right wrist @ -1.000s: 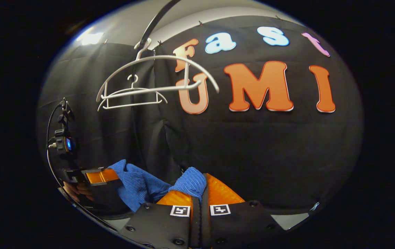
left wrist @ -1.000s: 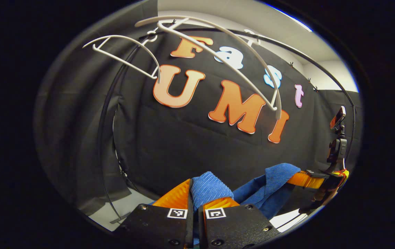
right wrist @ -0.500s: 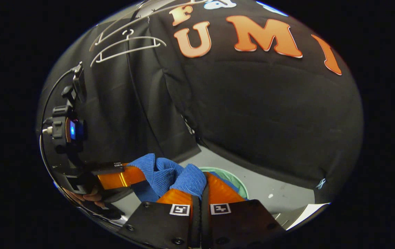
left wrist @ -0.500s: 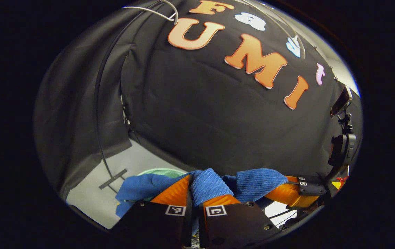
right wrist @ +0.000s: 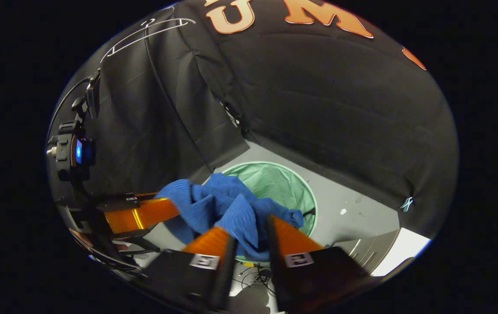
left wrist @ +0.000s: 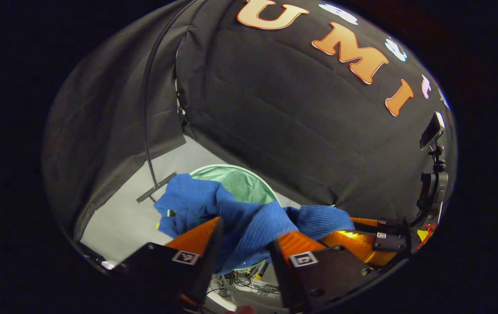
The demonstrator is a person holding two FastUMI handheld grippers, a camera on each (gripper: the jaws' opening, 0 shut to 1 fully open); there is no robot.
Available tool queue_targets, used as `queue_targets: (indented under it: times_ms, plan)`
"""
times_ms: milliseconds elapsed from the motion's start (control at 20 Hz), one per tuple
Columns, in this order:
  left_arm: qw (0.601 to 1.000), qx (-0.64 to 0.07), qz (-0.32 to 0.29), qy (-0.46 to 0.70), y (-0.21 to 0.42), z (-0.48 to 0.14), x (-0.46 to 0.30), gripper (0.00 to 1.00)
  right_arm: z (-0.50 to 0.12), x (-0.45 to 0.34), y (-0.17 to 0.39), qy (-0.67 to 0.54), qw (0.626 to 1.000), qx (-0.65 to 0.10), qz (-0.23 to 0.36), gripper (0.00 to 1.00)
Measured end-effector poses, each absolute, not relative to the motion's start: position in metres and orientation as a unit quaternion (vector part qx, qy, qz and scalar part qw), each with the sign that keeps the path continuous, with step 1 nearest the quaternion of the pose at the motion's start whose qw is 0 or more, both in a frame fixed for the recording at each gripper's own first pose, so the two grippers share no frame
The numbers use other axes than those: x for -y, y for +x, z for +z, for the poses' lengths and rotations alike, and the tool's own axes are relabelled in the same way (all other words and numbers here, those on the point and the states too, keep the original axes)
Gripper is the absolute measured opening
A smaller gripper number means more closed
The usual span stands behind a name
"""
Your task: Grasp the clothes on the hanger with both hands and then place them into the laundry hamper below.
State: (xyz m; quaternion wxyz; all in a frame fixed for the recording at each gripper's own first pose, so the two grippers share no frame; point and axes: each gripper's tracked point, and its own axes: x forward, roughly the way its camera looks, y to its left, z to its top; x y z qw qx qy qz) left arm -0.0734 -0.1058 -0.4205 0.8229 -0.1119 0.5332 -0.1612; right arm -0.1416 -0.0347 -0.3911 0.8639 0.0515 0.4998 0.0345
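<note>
A blue ribbed garment hangs bunched over the round green mesh hamper on the grey floor. In the left gripper view my left gripper is open, its fingers spread wide with the cloth loose between them. My right gripper reaches in from the right, touching the garment's other end. In the right gripper view my right gripper is open too, and the garment sags between its fingers above the hamper. My left gripper shows at the left there.
Empty white hangers hang high up at the left. A thin black rack pole runs down to a foot on the grey floor. Loose cables lie below the fingers. A white edge lies at the right.
Both grippers came down from hanger height to just above the hamper with the garment. Their fingers, shut on the cloth before, have now spread apart.
</note>
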Motion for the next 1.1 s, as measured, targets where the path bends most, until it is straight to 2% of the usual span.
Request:
queue_targets:
  times_ms: [100, 150, 500, 800, 950, 1100]
  plan:
    - [0.827, -0.534, -0.139, -0.107, -0.073, -0.426, 0.093, 0.99, -0.393, 0.045, -0.149, 0.044, 0.863, -0.502, 0.025, 1.00]
    - [0.828, -0.533, -0.137, -0.109, -0.071, -0.420, 0.095, 0.97, -0.393, 0.049, -0.153, 0.042, 0.863, -0.502, 0.020, 0.98]
    - [0.843, -0.507, -0.138, -0.112, -0.061, -0.395, 0.092, 0.97, -0.391, 0.049, -0.151, 0.063, 0.867, -0.494, 0.008, 0.98]
    - [0.860, -0.476, -0.147, -0.110, -0.048, -0.355, 0.091, 0.97, -0.364, 0.059, -0.141, 0.064, 0.885, -0.460, -0.008, 0.98]
    - [0.893, -0.416, -0.140, -0.100, -0.019, -0.297, 0.079, 0.97, -0.316, 0.066, -0.135, 0.052, 0.909, -0.413, -0.015, 0.98]
    - [0.927, -0.344, -0.122, -0.084, -0.006, -0.234, 0.066, 0.97, -0.246, 0.070, -0.126, 0.020, 0.943, -0.333, -0.009, 0.98]
